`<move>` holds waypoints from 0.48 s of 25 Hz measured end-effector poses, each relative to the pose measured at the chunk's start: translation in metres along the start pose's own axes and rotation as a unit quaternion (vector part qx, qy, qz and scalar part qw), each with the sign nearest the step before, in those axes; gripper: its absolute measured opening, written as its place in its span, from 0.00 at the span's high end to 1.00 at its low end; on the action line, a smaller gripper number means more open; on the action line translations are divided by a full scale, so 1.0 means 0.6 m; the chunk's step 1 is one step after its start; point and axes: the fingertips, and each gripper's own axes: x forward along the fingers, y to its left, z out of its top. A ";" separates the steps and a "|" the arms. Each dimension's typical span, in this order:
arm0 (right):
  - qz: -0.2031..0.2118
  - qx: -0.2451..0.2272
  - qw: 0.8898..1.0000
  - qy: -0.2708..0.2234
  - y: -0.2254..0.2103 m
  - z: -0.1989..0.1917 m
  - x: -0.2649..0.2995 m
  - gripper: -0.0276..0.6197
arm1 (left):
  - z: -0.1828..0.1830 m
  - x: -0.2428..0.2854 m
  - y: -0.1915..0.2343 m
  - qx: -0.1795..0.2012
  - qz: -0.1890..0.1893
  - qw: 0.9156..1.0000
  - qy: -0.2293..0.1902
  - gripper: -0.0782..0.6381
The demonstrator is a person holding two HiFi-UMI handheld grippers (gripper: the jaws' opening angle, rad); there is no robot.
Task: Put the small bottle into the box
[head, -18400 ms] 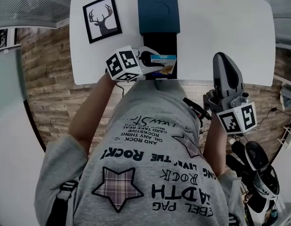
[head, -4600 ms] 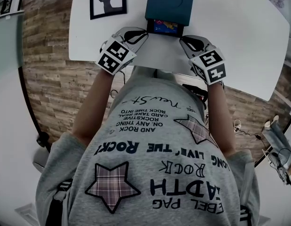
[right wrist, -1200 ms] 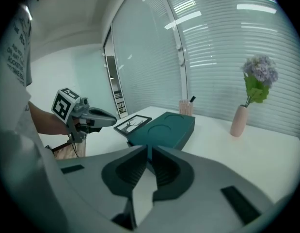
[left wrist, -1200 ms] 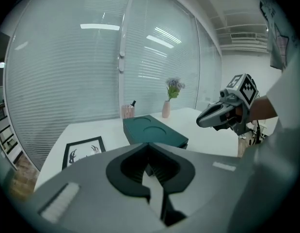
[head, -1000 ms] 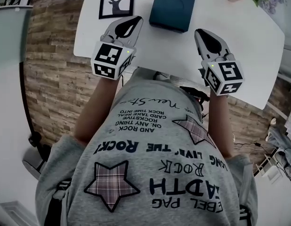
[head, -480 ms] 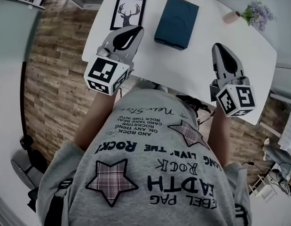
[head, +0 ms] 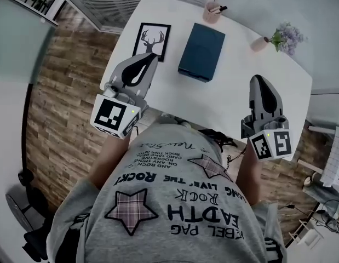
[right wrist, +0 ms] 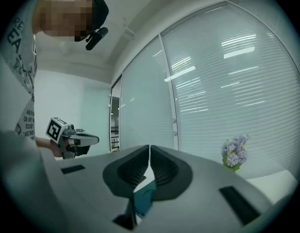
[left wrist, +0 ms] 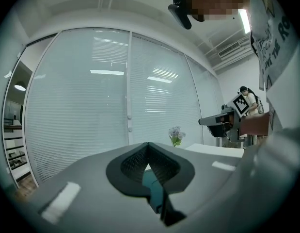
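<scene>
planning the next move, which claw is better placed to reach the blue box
Left, probably: the left claw is nearer the box, beside the deer picture; the right claw sits farther off. Both are shut, empty.

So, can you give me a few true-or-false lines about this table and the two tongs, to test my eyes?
1. The blue box on the white table is closed. True.
2. The left tongs hold a small bottle. False: they are shut with nothing between them, and no bottle is in sight.
3. A framed deer picture lies to the left of the box. True.
4. The right tongs rest on the box. False: they are shut and empty, well to the right of it.
5. The flowers stand on the floor. False: they stand on the table.
</scene>
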 end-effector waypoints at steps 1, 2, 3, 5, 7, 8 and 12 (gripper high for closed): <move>0.001 0.000 1.000 -0.003 0.002 0.006 -0.002 0.93 | 0.007 -0.002 -0.001 0.000 0.002 1.000 -0.005 0.88; 0.002 0.000 1.000 -0.004 0.005 0.010 -0.003 0.93 | 0.013 -0.004 -0.001 -0.001 0.004 1.000 -0.010 0.88; 0.003 0.000 1.000 -0.004 0.008 0.013 -0.005 0.93 | 0.018 -0.006 -0.001 -0.003 0.006 1.000 -0.014 0.88; 0.002 -0.004 1.000 -0.005 0.013 0.017 -0.005 0.93 | 0.026 -0.008 0.001 -0.009 0.008 1.000 -0.022 0.88; -0.001 -0.012 1.000 -0.006 0.018 0.017 -0.004 0.93 | 0.030 -0.010 0.006 -0.009 0.011 1.000 -0.028 0.88; -0.003 -0.014 1.000 -0.008 0.021 0.018 -0.003 0.93 | 0.031 -0.010 0.008 -0.008 0.012 0.999 -0.030 0.88; -0.010 -0.021 1.000 -0.015 0.024 0.022 0.002 0.94 | 0.032 -0.010 0.018 -0.004 0.017 0.999 -0.033 0.88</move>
